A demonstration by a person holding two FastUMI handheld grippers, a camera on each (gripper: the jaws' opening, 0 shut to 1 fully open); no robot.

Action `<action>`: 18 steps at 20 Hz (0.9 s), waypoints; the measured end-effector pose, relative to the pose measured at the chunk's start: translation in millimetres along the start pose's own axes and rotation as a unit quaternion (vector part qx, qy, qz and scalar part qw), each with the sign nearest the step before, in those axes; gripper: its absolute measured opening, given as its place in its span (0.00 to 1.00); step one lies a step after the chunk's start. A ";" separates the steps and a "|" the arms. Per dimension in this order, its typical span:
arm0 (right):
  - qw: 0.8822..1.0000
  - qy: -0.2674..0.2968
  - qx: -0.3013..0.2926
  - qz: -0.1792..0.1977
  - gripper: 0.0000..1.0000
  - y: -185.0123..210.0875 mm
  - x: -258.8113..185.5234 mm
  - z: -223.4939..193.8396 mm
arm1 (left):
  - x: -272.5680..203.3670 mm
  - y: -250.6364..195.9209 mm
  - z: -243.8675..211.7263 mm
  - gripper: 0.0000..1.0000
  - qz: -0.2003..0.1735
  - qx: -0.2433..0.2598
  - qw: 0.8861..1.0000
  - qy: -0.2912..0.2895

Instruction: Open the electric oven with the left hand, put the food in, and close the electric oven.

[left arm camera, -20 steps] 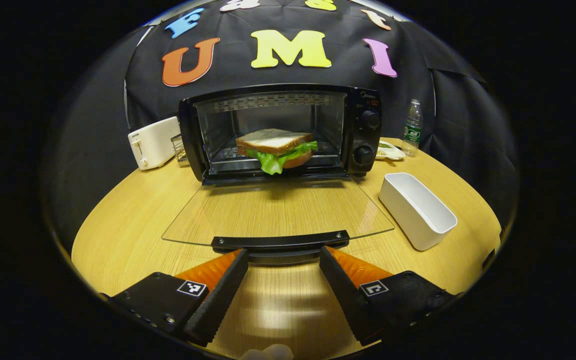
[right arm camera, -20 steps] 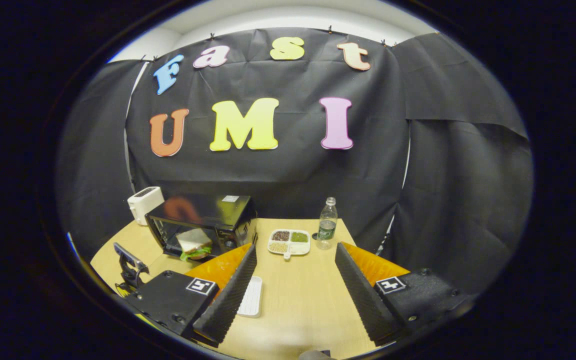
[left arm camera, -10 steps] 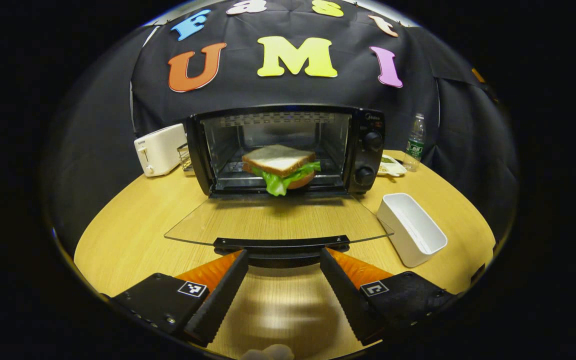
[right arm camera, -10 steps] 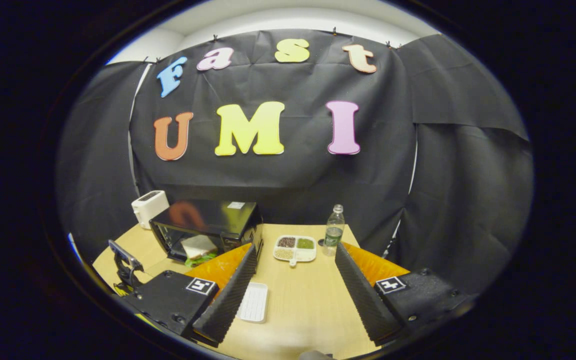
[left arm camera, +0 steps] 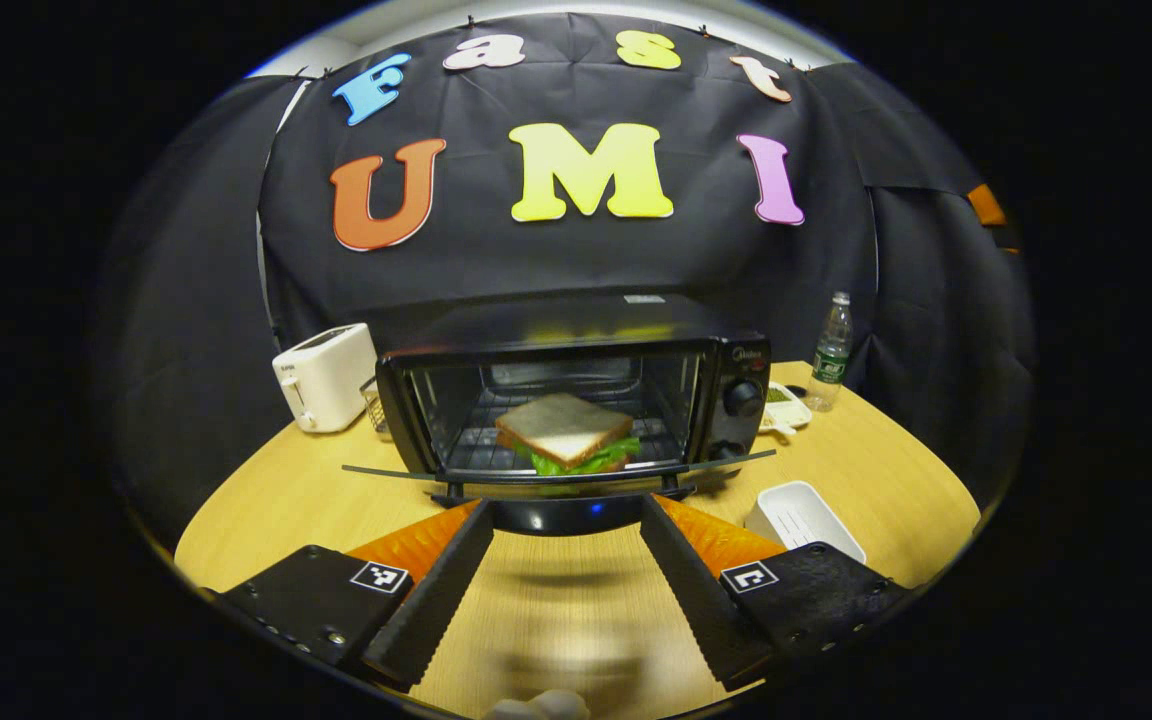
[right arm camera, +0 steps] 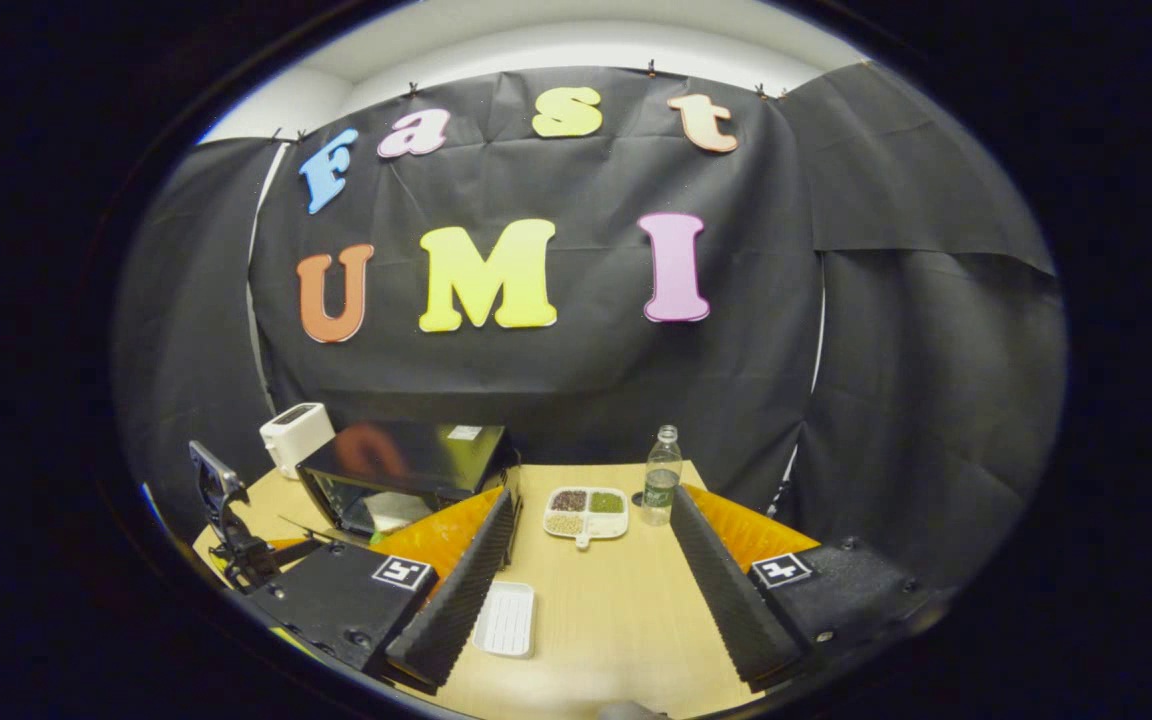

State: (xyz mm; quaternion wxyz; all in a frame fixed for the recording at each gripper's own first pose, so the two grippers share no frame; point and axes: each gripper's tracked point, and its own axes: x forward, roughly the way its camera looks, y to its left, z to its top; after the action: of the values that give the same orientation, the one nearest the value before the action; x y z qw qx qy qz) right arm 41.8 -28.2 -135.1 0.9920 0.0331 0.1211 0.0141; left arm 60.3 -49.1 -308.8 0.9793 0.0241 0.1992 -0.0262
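The black electric oven (left arm camera: 576, 400) stands at the back of the round wooden table (left arm camera: 266, 500). A sandwich (left arm camera: 566, 432) with lettuce lies on its rack. The glass door (left arm camera: 386, 472) is partly raised and I see it edge-on. Its black handle (left arm camera: 566, 515) lies right at the tips of my left gripper (left arm camera: 566, 505), whose fingers are spread wide on either side. My right gripper (right arm camera: 594, 495) hangs open over the table's right part, holding nothing. In the right gripper view the oven (right arm camera: 406, 470) sits to the left.
A white toaster (left arm camera: 326, 375) stands left of the oven. A white rectangular tray (left arm camera: 801, 515) lies right of the door. Behind the tray are a divided dish (left arm camera: 781, 405) of grains and a water bottle (left arm camera: 831, 352).
The oven door has swung up from lying flat to partly raised, and my left gripper has risen with the handle. The right gripper has hardly moved.
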 end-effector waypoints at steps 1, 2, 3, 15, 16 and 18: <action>1.000 0.001 0.000 -0.003 0.91 -1.8 1.9 1.1 | 7.0 1.0 9.3 0.98 0.001 0.002 1.000 -0.006; 1.000 0.000 0.003 -0.004 0.91 -2.5 2.2 1.5 | 14.5 4.0 17.6 0.97 0.005 0.001 1.000 -0.009; 1.000 -0.001 0.005 -0.004 0.91 -2.0 2.9 2.7 | 18.8 6.8 25.6 0.98 0.007 -0.003 1.000 -0.014; 1.000 -0.015 0.004 0.009 0.91 14.8 0.1 21.4 | -9.4 24.6 62.6 0.97 0.020 -0.010 0.999 -0.048; 1.000 -0.019 0.002 0.010 0.91 16.1 -2.8 25.2 | -18.8 25.8 70.6 0.97 0.021 -0.013 0.998 -0.055; 1.000 -0.028 -0.002 0.014 0.91 20.8 -7.4 32.8 | -38.8 29.0 90.1 0.97 0.021 -0.021 0.997 -0.072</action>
State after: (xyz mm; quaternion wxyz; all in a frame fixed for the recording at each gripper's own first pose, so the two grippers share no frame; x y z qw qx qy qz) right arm 42.1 -9.8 -100.1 0.9948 0.0334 0.0924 0.0268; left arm 61.5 -23.7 -209.7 0.9918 0.0059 0.1278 -0.0028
